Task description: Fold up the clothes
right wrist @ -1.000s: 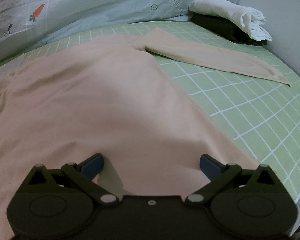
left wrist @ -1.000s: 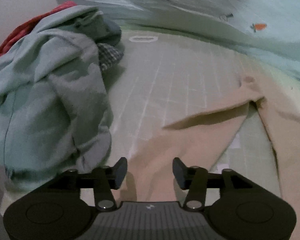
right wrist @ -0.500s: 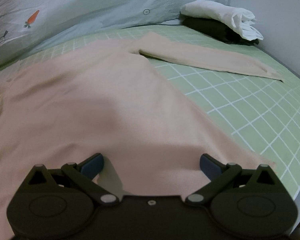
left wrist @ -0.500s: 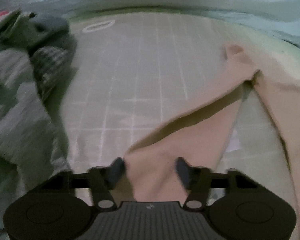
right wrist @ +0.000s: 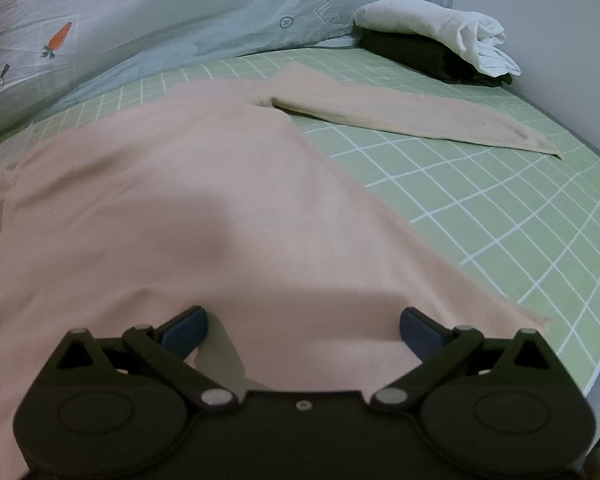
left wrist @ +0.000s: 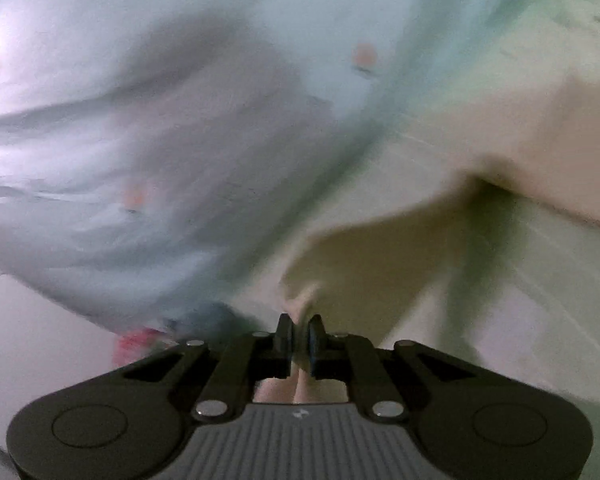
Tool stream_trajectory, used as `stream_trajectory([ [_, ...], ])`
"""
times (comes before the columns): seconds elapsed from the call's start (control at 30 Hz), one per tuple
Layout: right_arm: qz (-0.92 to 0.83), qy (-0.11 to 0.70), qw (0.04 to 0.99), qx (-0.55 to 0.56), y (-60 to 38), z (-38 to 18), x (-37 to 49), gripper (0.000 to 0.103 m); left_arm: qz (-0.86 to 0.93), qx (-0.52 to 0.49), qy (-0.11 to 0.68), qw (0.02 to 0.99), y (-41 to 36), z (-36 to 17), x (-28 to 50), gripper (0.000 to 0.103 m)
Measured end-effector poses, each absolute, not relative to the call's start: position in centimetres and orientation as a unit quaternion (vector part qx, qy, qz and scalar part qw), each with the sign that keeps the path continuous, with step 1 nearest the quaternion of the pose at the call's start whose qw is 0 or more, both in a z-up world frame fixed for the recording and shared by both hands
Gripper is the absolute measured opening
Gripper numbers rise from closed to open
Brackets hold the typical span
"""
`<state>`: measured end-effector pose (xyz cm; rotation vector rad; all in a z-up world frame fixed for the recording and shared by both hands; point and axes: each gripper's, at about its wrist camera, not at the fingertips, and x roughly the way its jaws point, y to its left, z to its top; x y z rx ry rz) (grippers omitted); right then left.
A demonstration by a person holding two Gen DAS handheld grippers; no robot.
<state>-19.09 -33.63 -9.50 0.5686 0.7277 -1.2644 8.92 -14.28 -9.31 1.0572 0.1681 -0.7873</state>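
The beige long-sleeved top (right wrist: 188, 216) lies spread across the green checked bed (right wrist: 500, 216), one sleeve (right wrist: 412, 116) stretched toward the far right corner. The left gripper (left wrist: 299, 338) is pinched tight on the other sleeve (left wrist: 380, 248), lifted off the bed. The right gripper (right wrist: 303, 326) hangs wide over the hem, holding nothing. Folded white and black clothes (right wrist: 432, 36) sit at the far right corner beside the carrot-print duvet (right wrist: 140, 12).
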Motion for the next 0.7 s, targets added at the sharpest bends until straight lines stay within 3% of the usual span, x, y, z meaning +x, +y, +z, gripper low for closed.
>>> stream_trajectory([
  [0.13,-0.566,0.33,0.711,0.256,-33.8,-9.5,-19.2,0.103,-0.429,0.491,0.185,0.735,-13.0,-13.3,6.6,0.017],
  [0.27,-0.56,0.333,0.715,0.254,-34.1,-9.4,-19.3,0.103,-0.441,0.432,0.247,0.747,-12.0,-12.8,6.7,0.025],
  [0.3,-0.559,0.334,0.716,0.254,-34.1,-9.4,-19.3,0.103,-0.445,0.412,0.265,0.749,-11.8,-12.3,7.0,0.031],
  [0.47,-0.551,0.337,0.721,0.252,-34.2,-9.4,-19.3,0.103,-0.451,0.202,0.383,0.78,-9.1,-8.5,11.1,0.045],
  [0.53,-0.55,0.337,0.722,0.25,-34.2,-9.5,-19.4,0.103,-0.432,0.125,0.399,0.799,-7.2,-7.1,13.1,0.052],
  [0.7,-0.551,0.333,0.725,0.246,-34.0,-9.6,-19.3,0.103,-0.304,0.013,0.418,0.856,-3.3,-6.0,17.6,0.058],
])
